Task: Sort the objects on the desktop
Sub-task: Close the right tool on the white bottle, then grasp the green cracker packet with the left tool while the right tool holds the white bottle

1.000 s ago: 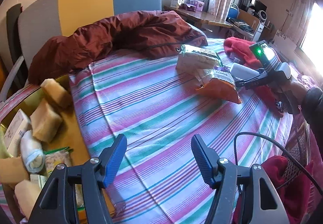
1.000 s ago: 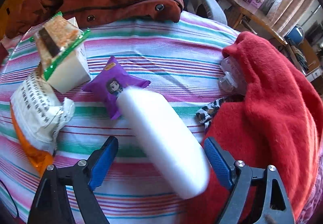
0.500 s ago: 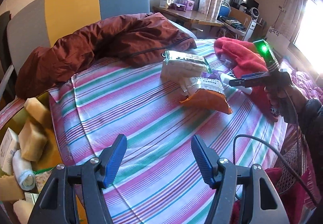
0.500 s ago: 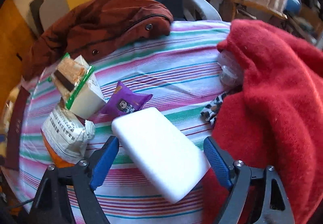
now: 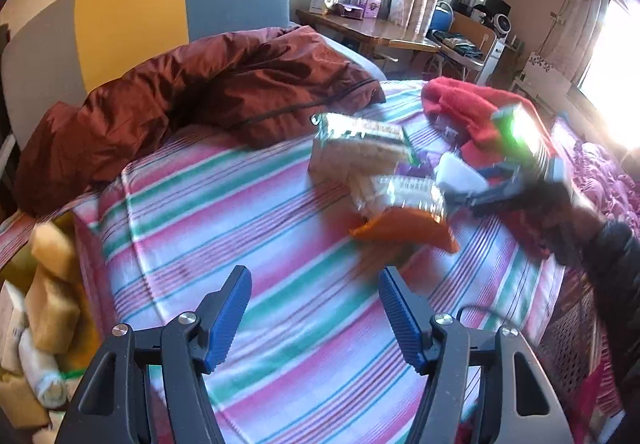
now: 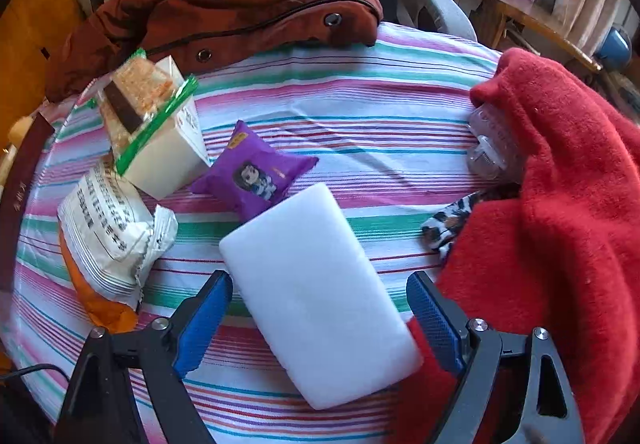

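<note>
A white flat block [image 6: 320,288] lies on the striped tablecloth [image 6: 360,100], between the fingers of my right gripper [image 6: 318,318], which is open around it without touching. Beyond it lie a purple snack packet [image 6: 256,172], a white-and-orange snack bag [image 6: 108,228] and a green-edged cracker pack on a cream box [image 6: 152,124]. My left gripper [image 5: 314,318] is open and empty over the bare cloth. In its view the snacks [image 5: 384,180] and the right gripper [image 5: 492,192] sit far right, blurred.
A brown jacket [image 6: 224,4] covers the table's far side. A red fleece [image 6: 560,204] lies at the right, with a clear plastic item [image 6: 490,148] and a patterned cloth [image 6: 452,220] at its edge. A yellow bin with packets [image 5: 44,308] stands left of the table.
The right gripper has moved forward around the white block, which now lies flatter. The left gripper's view has swung, with motion blur.
</note>
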{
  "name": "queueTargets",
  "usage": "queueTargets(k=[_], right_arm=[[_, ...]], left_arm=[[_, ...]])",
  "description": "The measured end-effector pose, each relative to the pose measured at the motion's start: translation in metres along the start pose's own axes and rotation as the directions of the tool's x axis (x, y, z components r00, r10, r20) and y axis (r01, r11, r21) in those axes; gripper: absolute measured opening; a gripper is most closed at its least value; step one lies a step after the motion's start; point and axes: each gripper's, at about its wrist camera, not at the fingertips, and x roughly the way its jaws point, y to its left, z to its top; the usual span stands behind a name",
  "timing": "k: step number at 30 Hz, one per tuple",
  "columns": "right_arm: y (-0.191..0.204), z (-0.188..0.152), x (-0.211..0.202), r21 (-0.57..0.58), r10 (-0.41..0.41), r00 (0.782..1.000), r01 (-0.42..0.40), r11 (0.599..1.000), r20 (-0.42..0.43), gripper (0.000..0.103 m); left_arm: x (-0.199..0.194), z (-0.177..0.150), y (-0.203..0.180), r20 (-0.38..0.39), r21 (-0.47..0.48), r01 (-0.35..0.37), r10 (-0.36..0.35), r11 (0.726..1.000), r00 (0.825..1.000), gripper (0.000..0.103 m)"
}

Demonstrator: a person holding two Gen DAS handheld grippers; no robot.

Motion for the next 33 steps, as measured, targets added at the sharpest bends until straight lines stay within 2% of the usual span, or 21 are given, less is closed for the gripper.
queueTargets(k=[1, 2, 4, 6, 9, 10, 12, 14, 15, 17, 18, 19, 20, 21, 22, 27, 31, 33], right_arm=[[0.000, -0.003, 0.003, 0.006, -0.026, 1.000, 0.026, 1.000, -0.011, 0.077], [0.000, -0.004, 0.005, 0.018, -0.024, 1.000, 0.024, 1.000, -0.009, 0.074], [-0.001, -0.007, 0.002, 0.038, -0.012, 1.000, 0.011, 0.999, 0.015, 0.071], [-0.001, -0.009, 0.002, 0.048, -0.016, 0.999, 0.015, 0.999, 0.029, 0.070], [-0.002, -0.009, 0.001, 0.065, -0.021, 0.999, 0.019, 0.998, 0.041, 0.070], [-0.003, -0.008, 0.000, 0.075, -0.022, 0.999, 0.018, 0.997, 0.046, 0.070], [-0.006, -0.006, 0.000, 0.084, -0.030, 0.998, 0.025, 0.996, 0.056, 0.070], [-0.007, -0.006, -0.003, 0.088, -0.018, 0.998, 0.012, 0.996, 0.064, 0.070], [-0.007, -0.006, -0.005, 0.088, -0.017, 0.998, 0.010, 0.996, 0.068, 0.071], [-0.005, -0.006, -0.008, 0.084, -0.016, 0.997, 0.010, 0.996, 0.076, 0.071], [-0.005, -0.006, -0.009, 0.080, -0.012, 0.997, 0.006, 0.997, 0.081, 0.071], [-0.004, -0.006, -0.011, 0.076, -0.007, 0.996, 0.001, 0.997, 0.085, 0.071], [-0.003, -0.006, -0.012, 0.071, -0.006, 0.996, 0.000, 0.997, 0.088, 0.071], [-0.002, -0.005, -0.013, 0.067, -0.007, 0.996, 0.001, 0.998, 0.091, 0.071], [-0.001, -0.005, -0.014, 0.065, -0.003, 0.996, -0.003, 0.998, 0.094, 0.071], [0.002, -0.004, -0.018, 0.049, -0.005, 0.994, 0.000, 0.999, 0.106, 0.072], [0.002, -0.002, -0.016, 0.042, -0.010, 0.995, 0.006, 0.999, 0.099, 0.072], [0.005, -0.001, -0.016, 0.031, -0.003, 0.995, 0.000, 1.000, 0.104, 0.072]], left_arm=[[0.003, 0.007, -0.001, -0.002, -0.001, 0.011, -0.011, 1.000, 1.000, 0.067], [0.006, 0.012, -0.002, -0.006, -0.007, 0.025, -0.025, 1.000, 1.000, 0.067], [0.013, 0.027, -0.002, -0.014, -0.036, 0.083, -0.083, 0.996, 0.996, 0.067], [0.022, 0.038, -0.004, -0.018, -0.041, 0.092, -0.092, 0.995, 0.996, 0.068], [0.034, 0.052, -0.012, -0.024, -0.009, 0.089, -0.089, 0.996, 0.996, 0.081], [0.039, 0.057, -0.015, -0.028, 0.000, 0.093, -0.093, 0.996, 0.995, 0.082], [0.045, 0.064, -0.025, -0.026, 0.068, 0.077, -0.076, 0.995, 0.997, 0.082], [0.052, 0.071, -0.040, -0.015, 0.204, 0.013, -0.010, 0.979, 1.000, 0.082], [0.054, 0.073, -0.049, 0.000, 0.293, -0.025, 0.026, 0.956, 1.000, 0.083], [0.063, 0.078, -0.066, 0.042, 0.501, -0.105, 0.097, 0.859, 0.994, 0.083], [0.066, 0.080, -0.069, 0.052, 0.546, -0.120, 0.110, 0.829, 0.993, 0.083], [0.072, 0.083, -0.075, 0.048, 0.626, -0.115, 0.109, 0.772, 0.993, 0.083], [0.075, 0.085, -0.077, 0.042, 0.653, -0.107, 0.106, 0.749, 0.993, 0.083], [0.081, 0.090, -0.079, 0.022, 0.696, -0.086, 0.098, 0.713, 0.995, 0.083], [0.087, 0.093, -0.080, -0.003, 0.718, -0.059, 0.088, 0.694, 0.996, 0.083], [0.109, 0.105, -0.080, -0.092, 0.757, 0.040, 0.047, 0.652, 0.995, 0.084], [0.126, 0.106, -0.086, -0.105, 0.811, 0.054, 0.055, 0.583, 0.993, 0.084], [0.133, 0.109, -0.087, -0.123, 0.817, 0.074, 0.049, 0.573, 0.991, 0.084]])
